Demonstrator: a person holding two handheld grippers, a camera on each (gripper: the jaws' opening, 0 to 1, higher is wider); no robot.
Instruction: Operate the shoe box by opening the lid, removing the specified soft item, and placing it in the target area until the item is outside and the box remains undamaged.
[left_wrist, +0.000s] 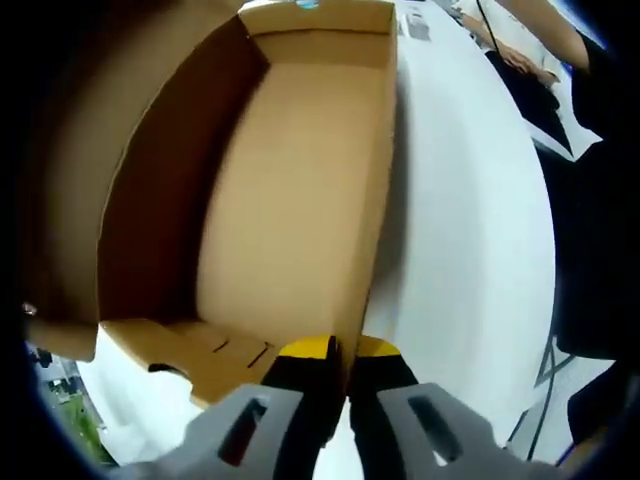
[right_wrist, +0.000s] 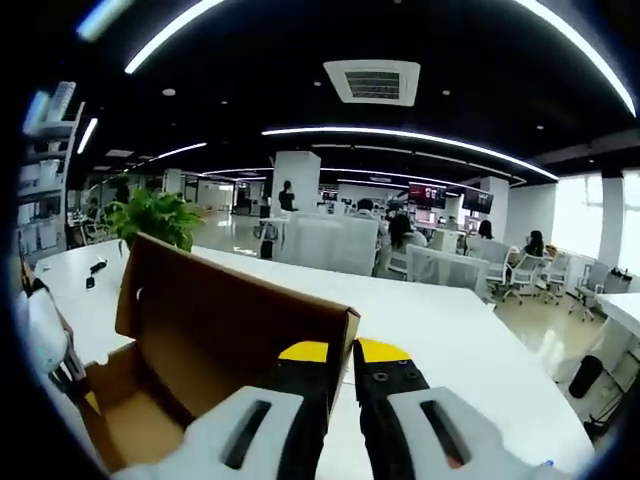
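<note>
White office table (left_wrist: 470, 200): open shoe box (left_wrist: 290, 220), interior bare; left gripper (left_wrist: 343, 352) clenched on its wall, right gripper (right_wrist: 340, 352) likewise; hold gently, avoid creasing cardboard.

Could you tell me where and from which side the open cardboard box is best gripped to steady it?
Grip the cardboard box by its thin upright side wall, coming down over the top edge with one jaw inside and one outside. The wall is a narrow, bare sheet beside the white table, and the left gripper seems already closed over it there.
</note>
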